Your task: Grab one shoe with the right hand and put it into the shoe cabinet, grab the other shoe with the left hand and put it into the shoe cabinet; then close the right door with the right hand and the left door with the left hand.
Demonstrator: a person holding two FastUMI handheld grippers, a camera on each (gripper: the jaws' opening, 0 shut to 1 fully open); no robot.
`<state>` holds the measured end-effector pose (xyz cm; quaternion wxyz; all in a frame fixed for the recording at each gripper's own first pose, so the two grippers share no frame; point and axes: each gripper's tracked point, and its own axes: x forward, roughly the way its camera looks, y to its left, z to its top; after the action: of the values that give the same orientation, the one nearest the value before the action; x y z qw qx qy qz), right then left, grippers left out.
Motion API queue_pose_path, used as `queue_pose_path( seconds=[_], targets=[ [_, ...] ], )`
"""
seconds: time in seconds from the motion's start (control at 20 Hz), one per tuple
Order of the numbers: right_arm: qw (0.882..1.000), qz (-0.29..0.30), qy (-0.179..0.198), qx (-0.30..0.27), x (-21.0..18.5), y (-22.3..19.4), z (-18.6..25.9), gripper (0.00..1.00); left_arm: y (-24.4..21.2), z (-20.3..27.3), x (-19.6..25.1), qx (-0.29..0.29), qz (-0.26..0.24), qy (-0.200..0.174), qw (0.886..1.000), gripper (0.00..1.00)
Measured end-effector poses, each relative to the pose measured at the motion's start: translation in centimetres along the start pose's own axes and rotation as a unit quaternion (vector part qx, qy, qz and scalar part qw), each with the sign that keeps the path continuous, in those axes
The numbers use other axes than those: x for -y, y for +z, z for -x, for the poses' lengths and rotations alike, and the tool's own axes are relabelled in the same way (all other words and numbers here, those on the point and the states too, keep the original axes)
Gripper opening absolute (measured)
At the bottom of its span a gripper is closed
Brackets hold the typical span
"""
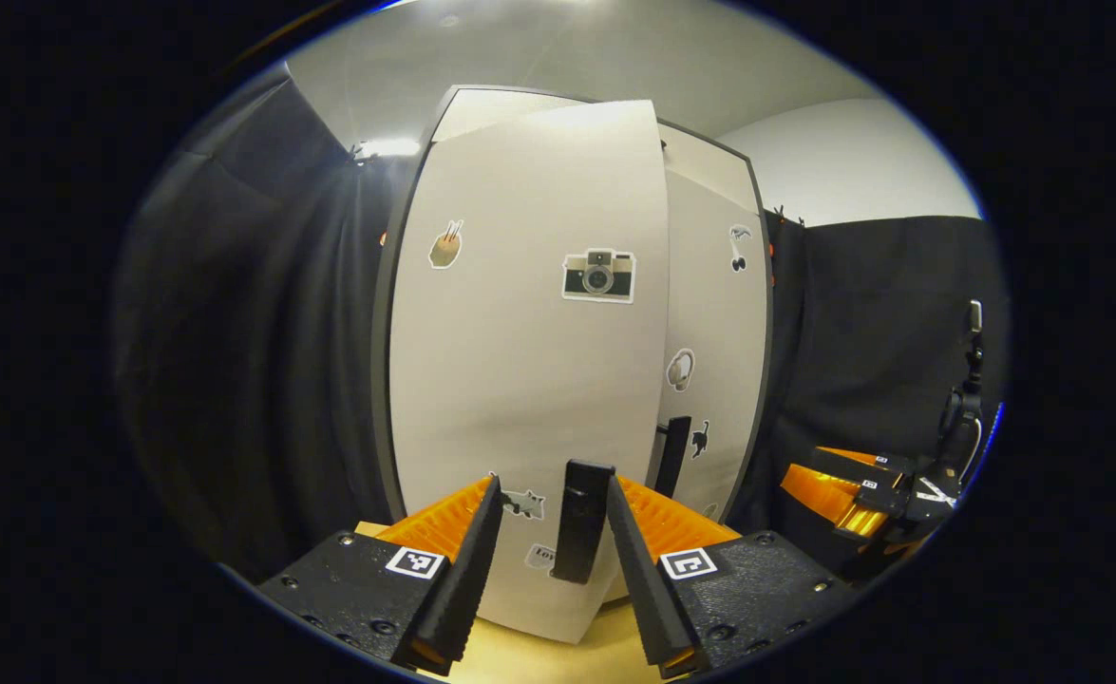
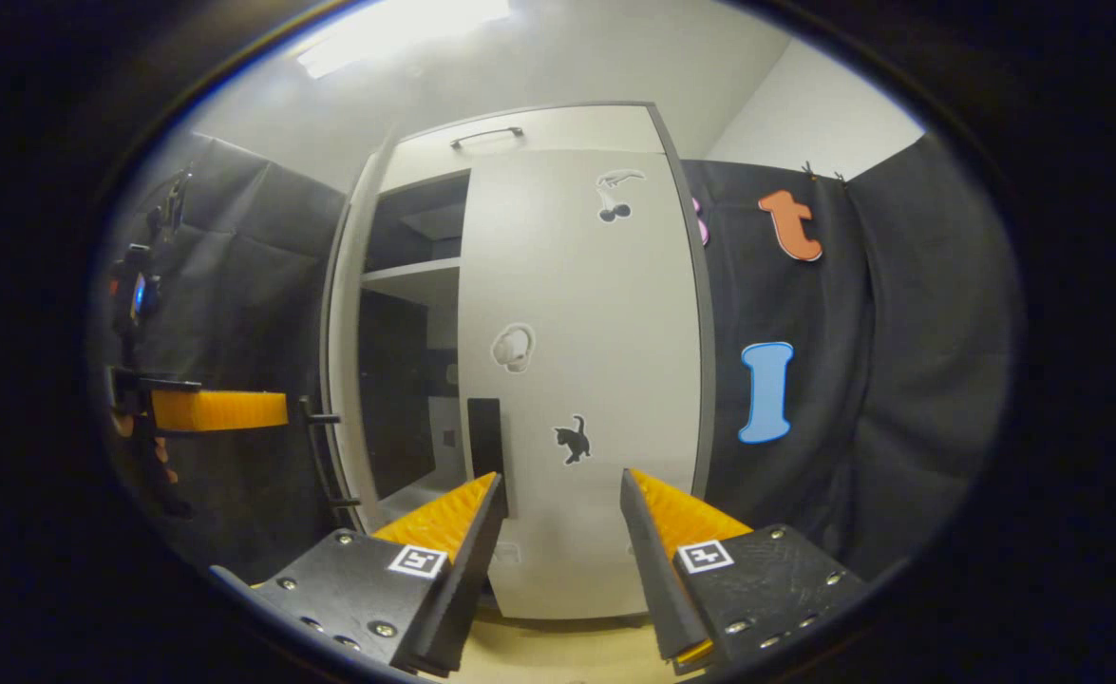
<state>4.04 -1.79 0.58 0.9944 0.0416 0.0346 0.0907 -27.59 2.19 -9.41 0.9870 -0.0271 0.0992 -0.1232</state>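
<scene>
Straight ahead of both grippers stands the cabinet (image 2: 520, 128), tall and upright. Its right door (image 2: 581, 380) looks shut, or nearly so, flush in the frame in the right gripper view. Its left door (image 1: 529, 361) stands ajar, swung out toward the left gripper (image 1: 548, 532), with dark shelves visible through the gap in the right gripper view. No shoes can be made out; that interior is too dark to tell.

The left door's handle (image 1: 581, 521), a vertical bar, sits right between the left gripper's spread fingers, which do not press on it. So the left is plainly nearer, and closing this door looks like the step remaining: push forward, away from the hand.

The right gripper (image 2: 558, 518) is open and empty, facing the right door's handle (image 2: 484, 442) a little left of centre. From the left gripper view it hangs well off to the right (image 1: 861, 489), leaving the door's swing free.
</scene>
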Motion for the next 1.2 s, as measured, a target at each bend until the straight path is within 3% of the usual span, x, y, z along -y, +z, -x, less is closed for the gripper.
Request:
queue_pose_path(
  seconds=[0.25, 0.3, 0.35, 0.65, 0.9, 1.15, 1.2],
  targets=[
    [1.0, 0.0, -0.006, 0.008, -0.2, 0.9, 0.3, 0.7, -0.1, -0.6, 0.9, 0.004, 0.003, -0.013, 1.0, 0.68],
    [1.0, 0.0, -0.006, 0.009, -0.4, 1.0, 0.3, 0.7, -0.2, -0.7, 1.1, 0.003, 0.004, -0.017, 1.0, 0.73],
    [1.0, 0.0, -0.006, 0.01, -0.5, 1.0, 0.4, 0.7, -0.3, -0.8, 1.3, 0.002, 0.003, -0.02, 1.0, 0.69],
    [1.0, 0.001, -0.007, 0.011, -1.4, 1.7, 0.4, 0.7, -0.3, -1.1, 2.1, 0.001, 0.007, -0.022, 1.0, 0.68],
    [1.0, 0.0, -0.019, 0.023, -2.1, 4.1, -0.2, 0.73, 0.4, -1.2, 2.2, 0.012, -0.005, 0.0, 1.0, 0.68],
    [0.999, -0.015, -0.017, 0.046, -3.7, 6.9, -0.8, 0.72, 1.4, -1.3, 2.1, 0.031, -0.021, 0.051, 0.998, 0.68],
    [0.999, -0.019, -0.012, 0.046, -4.2, 7.0, -0.7, 0.86, 1.4, -1.1, 2.1, 0.033, -0.025, 0.06, 0.997, 0.72]
  ],
)
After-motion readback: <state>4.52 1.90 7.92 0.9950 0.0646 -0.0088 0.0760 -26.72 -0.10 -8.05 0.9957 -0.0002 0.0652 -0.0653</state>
